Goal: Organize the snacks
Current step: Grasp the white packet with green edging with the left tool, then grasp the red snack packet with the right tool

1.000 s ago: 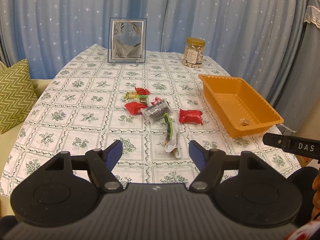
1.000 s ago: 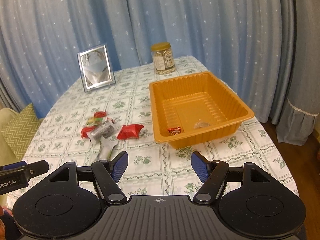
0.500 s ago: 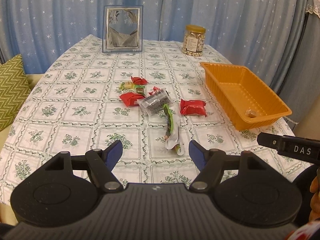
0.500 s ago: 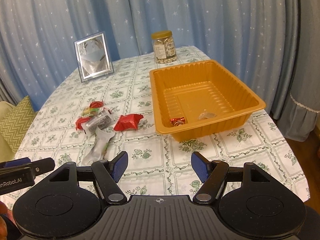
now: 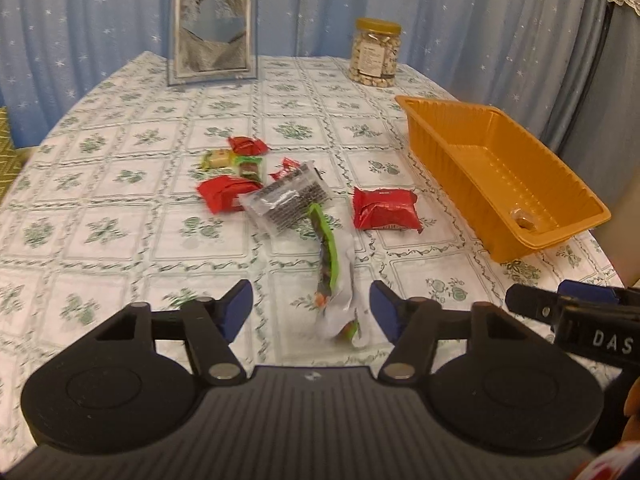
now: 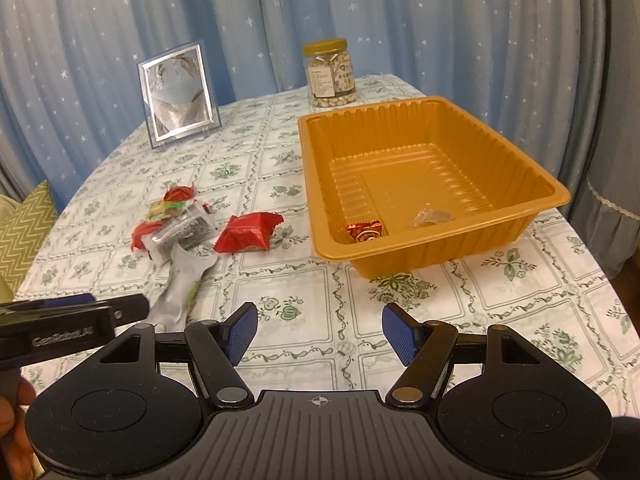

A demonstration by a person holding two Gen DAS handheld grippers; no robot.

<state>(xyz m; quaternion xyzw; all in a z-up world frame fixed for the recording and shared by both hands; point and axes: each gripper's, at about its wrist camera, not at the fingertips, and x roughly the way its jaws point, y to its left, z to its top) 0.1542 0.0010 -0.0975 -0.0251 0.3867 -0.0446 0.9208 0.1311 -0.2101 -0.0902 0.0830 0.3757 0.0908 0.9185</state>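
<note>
Orange plastic forms the one tray [image 6: 532,200] on the surface [image 6: 280,280], and it holds two small items: a red-and-gold wrapped sweet [image 6: 366,232] at its near left corner and a clear crumpled wrapper [image 6: 430,216] beside it. Left of the tray lies a loose cluster of snacks. Two larger red packets show, one [image 5: 386,210] nearest the tray and one [image 5: 226,192] further left, with two smaller red pieces behind them, though the pile overlaps too much for a sure count. There is one grey see-through packet [image 5: 288,200], one long white-and-green packet [image 5: 334,276] and a small yellowish sweet [image 5: 218,158]. One jar [image 6: 330,74] and one picture frame [image 6: 178,92] stand at the far edge.

The left hand-held gripper [image 5: 310,306] is spread wide, empty, with the near end of the long packet between its blue pads. The right hand-held gripper [image 6: 320,330] is likewise wide apart, holding nothing, above bare cloth near the tray.
</note>
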